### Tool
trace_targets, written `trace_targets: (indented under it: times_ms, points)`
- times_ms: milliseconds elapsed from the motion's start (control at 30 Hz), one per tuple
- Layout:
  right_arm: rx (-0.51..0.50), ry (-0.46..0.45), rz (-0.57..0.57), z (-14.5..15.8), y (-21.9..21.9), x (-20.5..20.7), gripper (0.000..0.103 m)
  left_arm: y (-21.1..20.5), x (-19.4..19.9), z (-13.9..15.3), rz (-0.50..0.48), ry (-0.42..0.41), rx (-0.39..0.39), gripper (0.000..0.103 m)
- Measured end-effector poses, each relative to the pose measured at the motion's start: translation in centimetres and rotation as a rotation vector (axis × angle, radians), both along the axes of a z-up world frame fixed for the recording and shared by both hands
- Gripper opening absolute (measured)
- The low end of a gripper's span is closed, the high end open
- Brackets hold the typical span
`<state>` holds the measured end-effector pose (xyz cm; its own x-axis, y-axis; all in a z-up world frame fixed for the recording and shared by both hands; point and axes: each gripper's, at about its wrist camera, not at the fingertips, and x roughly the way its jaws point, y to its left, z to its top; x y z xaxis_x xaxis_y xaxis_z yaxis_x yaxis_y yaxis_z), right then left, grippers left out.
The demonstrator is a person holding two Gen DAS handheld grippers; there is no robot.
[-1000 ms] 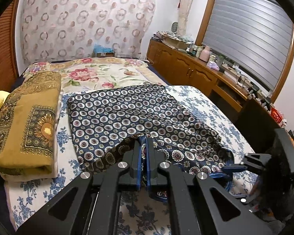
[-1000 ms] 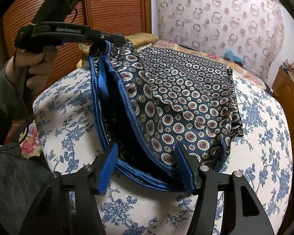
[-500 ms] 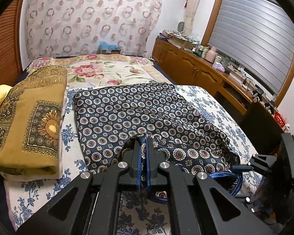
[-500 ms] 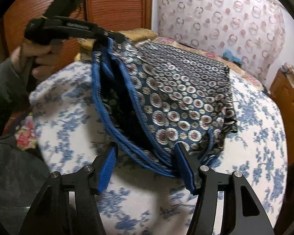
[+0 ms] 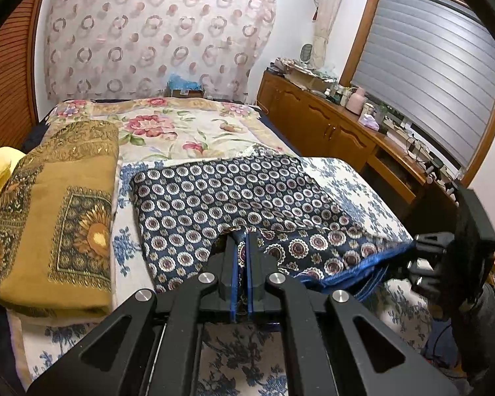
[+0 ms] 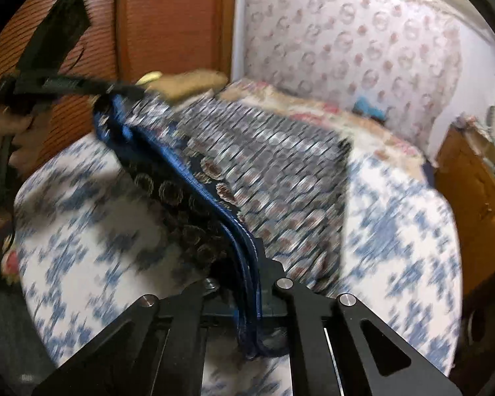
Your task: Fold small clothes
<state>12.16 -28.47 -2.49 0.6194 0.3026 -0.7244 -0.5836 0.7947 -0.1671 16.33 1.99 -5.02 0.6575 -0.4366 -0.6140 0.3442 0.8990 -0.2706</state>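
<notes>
Now both grippers are clamped on the near hem of the navy patterned garment (image 5: pixel 234 198), a dark cloth printed with pale rings and edged in bright blue, which lies spread over the blue-and-white floral bedspread (image 5: pixel 353 191) on the bed. The left gripper (image 5: pixel 242 244) has its blue-padded jaws pinched together on a raised fold of the hem, so that the cloth tents up slightly around the fingertips. The right gripper (image 6: pixel 247 264) has just been closing and now bites the blue-trimmed edge (image 6: pixel 188 171) at the garment's other near corner; several layers of that trim run down between its jaws and bunch below them. Seen from the left wrist, the right gripper (image 5: pixel 425 257) sits off to the right at the bed's edge with the hem stretched taut toward it. Seen from the right wrist, which is heavily blurred, the left gripper (image 6: pixel 105 94) holds the far end of the same blue edge, and a person's hand (image 6: pixel 16 128) grips its handle at the left. The rest of the garment lies flat, reaching away toward a cream flowered quilt (image 5: pixel 181 128). Beside it on the left rests a folded mustard-brown blanket (image 5: pixel 56 217) with sunflower motifs, near the garment but with a strip of bedspread showing between them. Wooden cabinets (image 5: pixel 320 122) line the right wall.
</notes>
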Motion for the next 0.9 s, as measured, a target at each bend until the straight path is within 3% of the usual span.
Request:
trace_targets:
  times_ms: [133,333,667,900]
  points:
    - [0.047,-0.050,-0.016,2.0,0.1,2.2,0.003,0.4,1.0,0.5,0.006,-0.005,-0.005,0.005]
    - [0.042,-0.080,0.002,3.5,1.3,4.8,0.003,0.9,2.8,1.8,0.018,-0.012,-0.005,0.005]
    - [0.021,-0.056,0.042,4.0,3.3,12.1,0.003,1.6,7.0,2.6,0.053,0.019,0.027,0.005]
    - [0.014,0.012,0.055,2.5,3.9,17.4,0.003,2.1,9.2,0.7,0.080,0.086,0.055,0.005]
